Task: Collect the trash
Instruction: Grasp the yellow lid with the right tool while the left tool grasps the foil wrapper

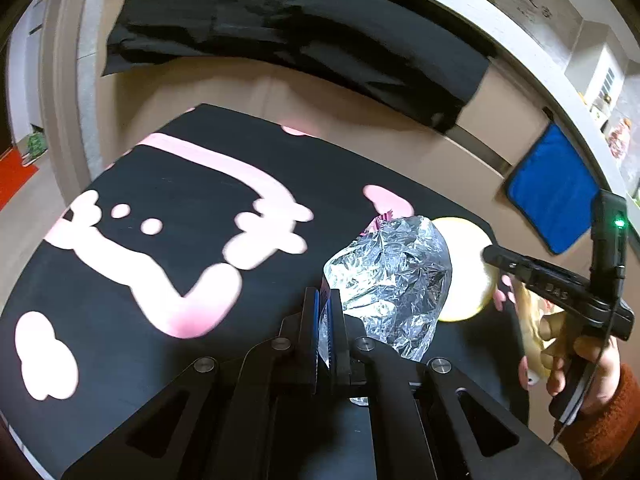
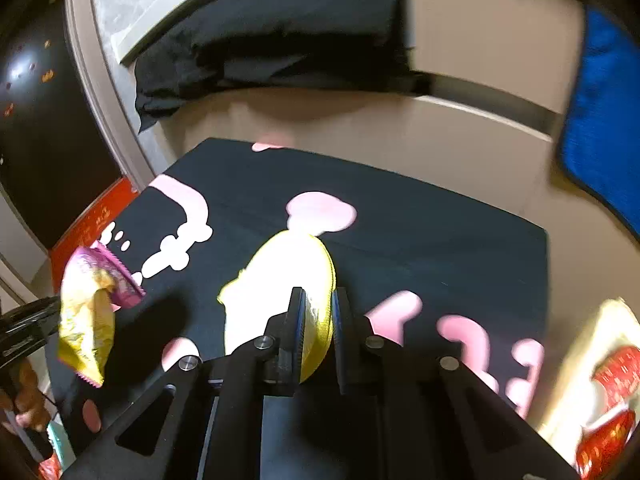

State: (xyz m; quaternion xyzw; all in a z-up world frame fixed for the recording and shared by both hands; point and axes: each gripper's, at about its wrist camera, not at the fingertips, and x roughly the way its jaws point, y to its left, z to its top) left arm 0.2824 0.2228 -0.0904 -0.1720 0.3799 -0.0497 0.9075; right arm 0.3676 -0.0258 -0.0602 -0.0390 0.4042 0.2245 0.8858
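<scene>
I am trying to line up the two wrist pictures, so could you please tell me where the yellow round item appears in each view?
Left wrist view: the yellow round item lies right of centre, partly behind the silver foil wrapper, with the right gripper at its edge.
Right wrist view: it sits at centre, clamped edge-on in the right gripper.
Shared landmark: the black mat with pink pattern.

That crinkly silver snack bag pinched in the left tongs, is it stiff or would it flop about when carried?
Probably floppy: the snack bag is creased all over and sags beside the left tongs pinching one edge. Likely very light, since it looks empty and crumpled. Its shiny foil may be slippery, so a thin edge grip could slide.
</scene>
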